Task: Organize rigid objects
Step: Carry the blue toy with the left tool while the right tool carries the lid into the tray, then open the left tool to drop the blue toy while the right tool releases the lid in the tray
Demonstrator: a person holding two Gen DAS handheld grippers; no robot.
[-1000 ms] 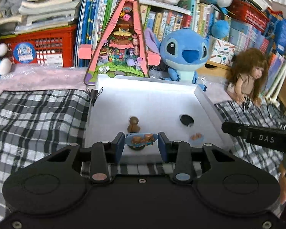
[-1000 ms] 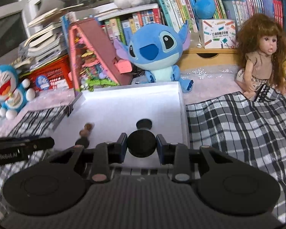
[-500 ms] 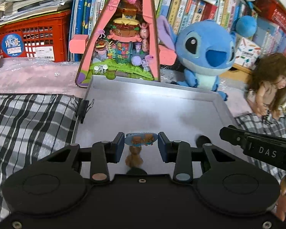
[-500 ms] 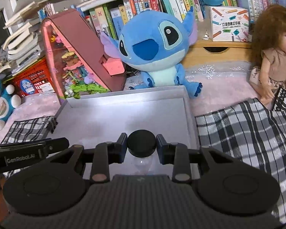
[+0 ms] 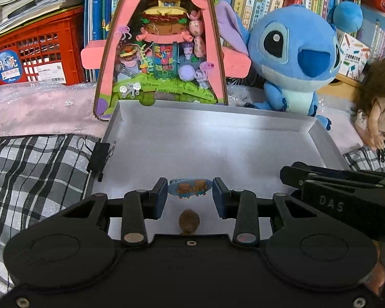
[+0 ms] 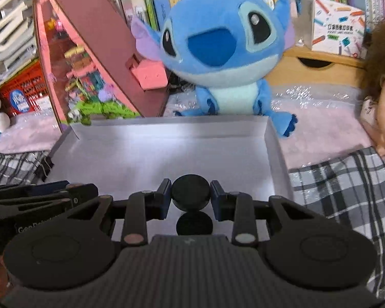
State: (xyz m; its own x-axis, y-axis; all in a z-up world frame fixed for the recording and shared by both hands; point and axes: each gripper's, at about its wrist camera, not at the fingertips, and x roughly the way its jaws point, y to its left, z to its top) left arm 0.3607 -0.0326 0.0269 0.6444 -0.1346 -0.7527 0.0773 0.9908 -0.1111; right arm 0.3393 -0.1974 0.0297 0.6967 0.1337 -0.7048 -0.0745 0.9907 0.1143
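Observation:
My left gripper [image 5: 190,189] is shut on a small blue oval piece with two bear figures [image 5: 190,188], held above the white tray [image 5: 218,143]. Beneath it a brown round figure [image 5: 189,221] rests on the tray floor. In the right wrist view my right gripper [image 6: 190,198] is shut on a black round disc [image 6: 190,195] over the same white tray [image 6: 166,154]. A second black disc [image 6: 194,224] lies on the tray just below it. The right gripper's black body [image 5: 346,192] shows at the right of the left wrist view, and the left gripper's body [image 6: 38,200] at the left of the right wrist view.
A blue plush toy [image 5: 295,54] and a pink triangular toy house [image 5: 164,51] stand behind the tray's far wall. A doll [image 5: 379,102] sits at the right. Black binder clip [image 5: 98,155] grips the tray's left rim. Checked cloth [image 6: 346,192] lies around it; books and a red crate [image 5: 36,54] behind.
Both grippers have moved forward and lower over the tray, each keeping its piece. The tray's far wall and the toys behind it look closer; the brown figure and loose black disc now lie under the grippers.

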